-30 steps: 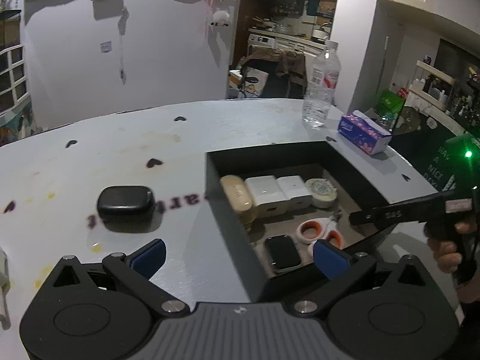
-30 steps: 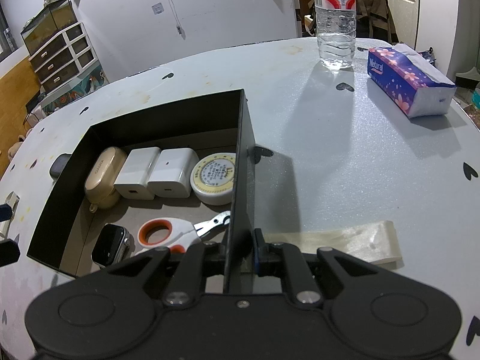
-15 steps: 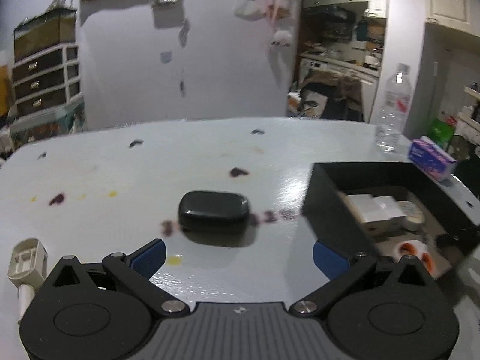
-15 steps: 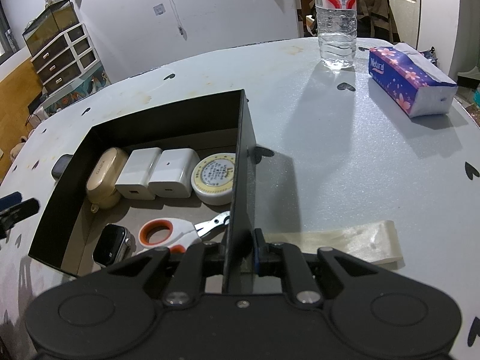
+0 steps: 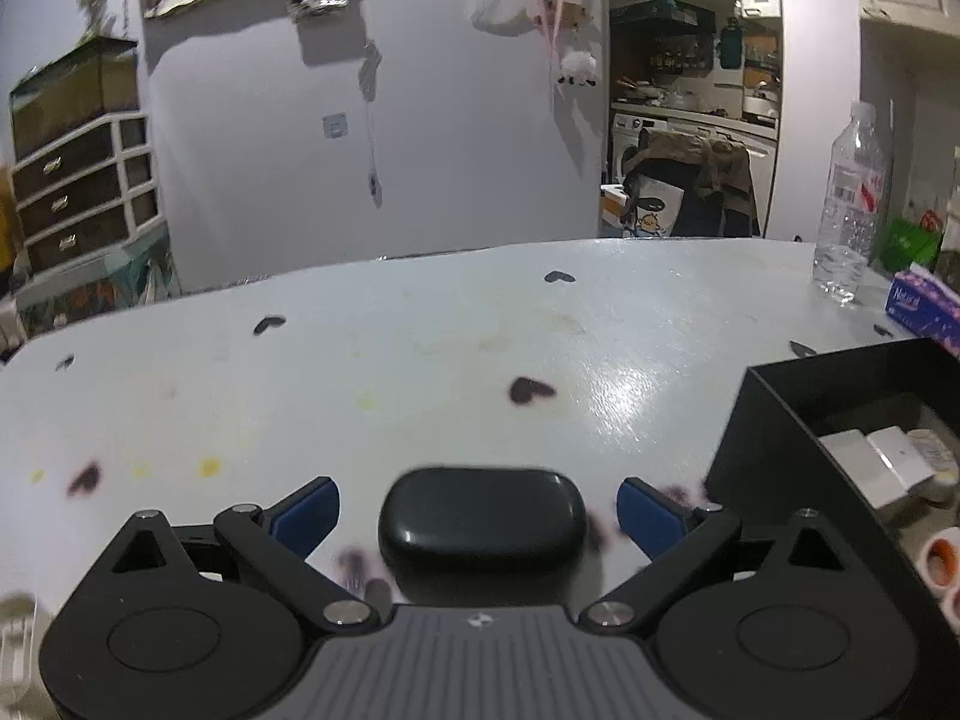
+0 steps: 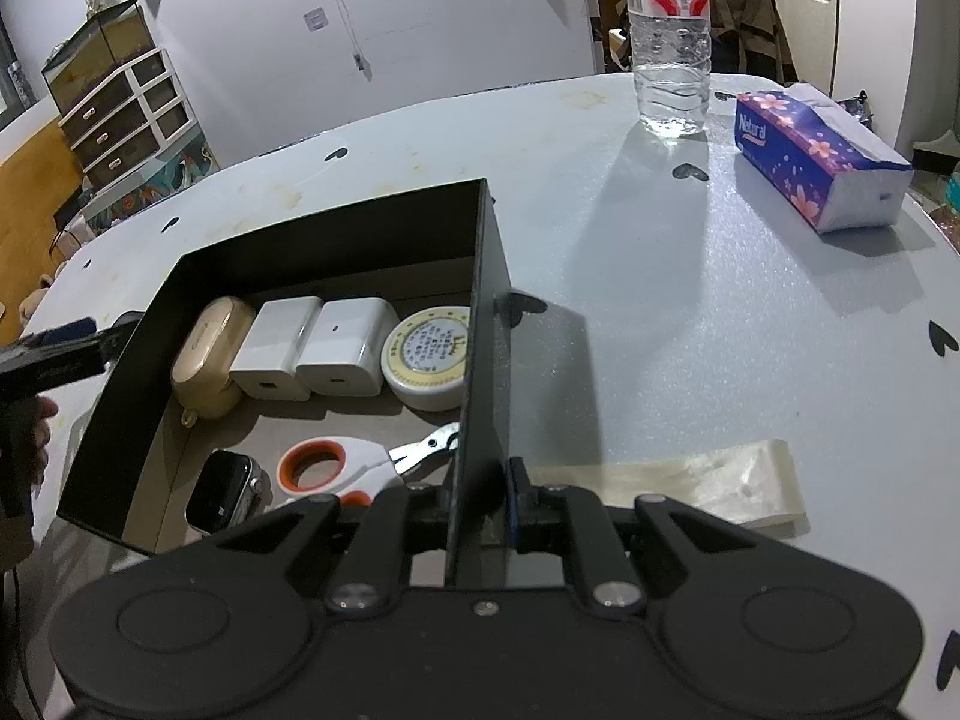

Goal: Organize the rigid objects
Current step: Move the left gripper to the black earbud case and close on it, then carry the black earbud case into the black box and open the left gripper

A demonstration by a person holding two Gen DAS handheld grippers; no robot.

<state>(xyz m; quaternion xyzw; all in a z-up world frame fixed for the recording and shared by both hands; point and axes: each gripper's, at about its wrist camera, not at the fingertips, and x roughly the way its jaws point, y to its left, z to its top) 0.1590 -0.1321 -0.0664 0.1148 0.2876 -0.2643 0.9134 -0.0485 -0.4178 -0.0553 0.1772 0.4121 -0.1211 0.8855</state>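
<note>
Box (image 6: pixel 489 312) holding chargers (image 6: pixel 309 348), scissors (image 6: pixel 342 462), watch (image 6: pixel 222 489)

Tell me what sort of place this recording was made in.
Most likely a lived-in home. The white table carries a water bottle and a tissue pack. A drawer unit topped by a fish tank stands by the wall, and a kitchen with a washing machine opens behind.

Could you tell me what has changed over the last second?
The left tongs swung away from the black box toward the black earbud case, which now lies between their open fingers, not yet gripped. The right tongs stay shut on the box's wall, and the box contents are unmoved.
</note>
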